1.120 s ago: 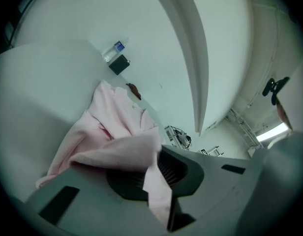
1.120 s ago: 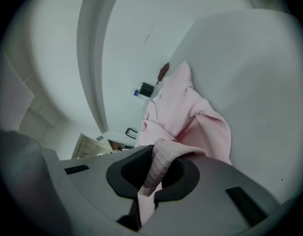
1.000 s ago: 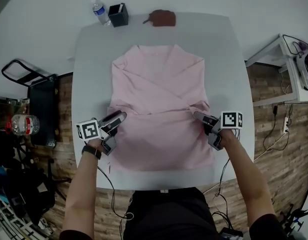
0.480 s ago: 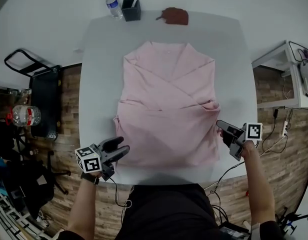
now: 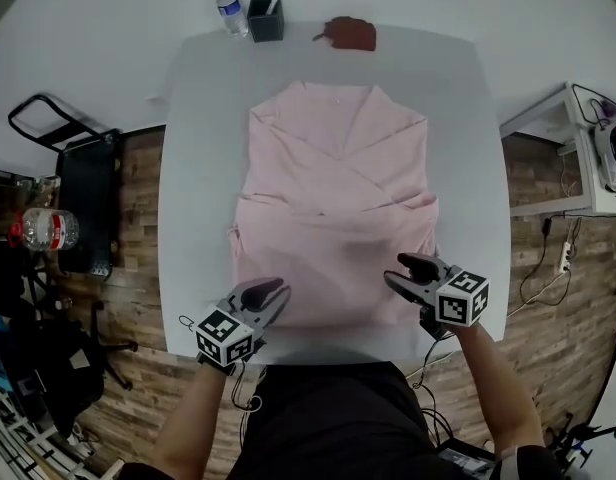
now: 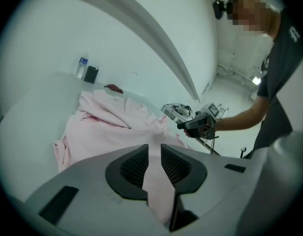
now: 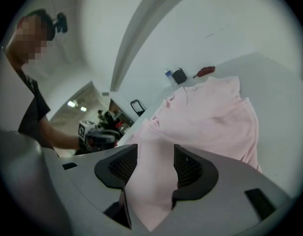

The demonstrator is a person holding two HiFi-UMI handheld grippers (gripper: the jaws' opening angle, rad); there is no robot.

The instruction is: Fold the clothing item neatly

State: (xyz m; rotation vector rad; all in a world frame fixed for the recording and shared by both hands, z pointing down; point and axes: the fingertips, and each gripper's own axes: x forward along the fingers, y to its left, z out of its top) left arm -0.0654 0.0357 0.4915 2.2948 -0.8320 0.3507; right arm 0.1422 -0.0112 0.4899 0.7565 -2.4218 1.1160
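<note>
Shirt (image 5: 333, 198) centred on table (image 5: 203, 168); bottle (image 5: 227, 10), box (image 5: 265, 19), pouch (image 5: 350, 32) along far edge.

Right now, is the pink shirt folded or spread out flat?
Partly folded. The pink shirt has both sides folded inward, crossing in a V; its lower half lies flat on the table.

Lab workspace: white table (image 5: 203, 168), floor cables (image 5: 541, 268), equipment bench (image 5: 538, 111).
</note>
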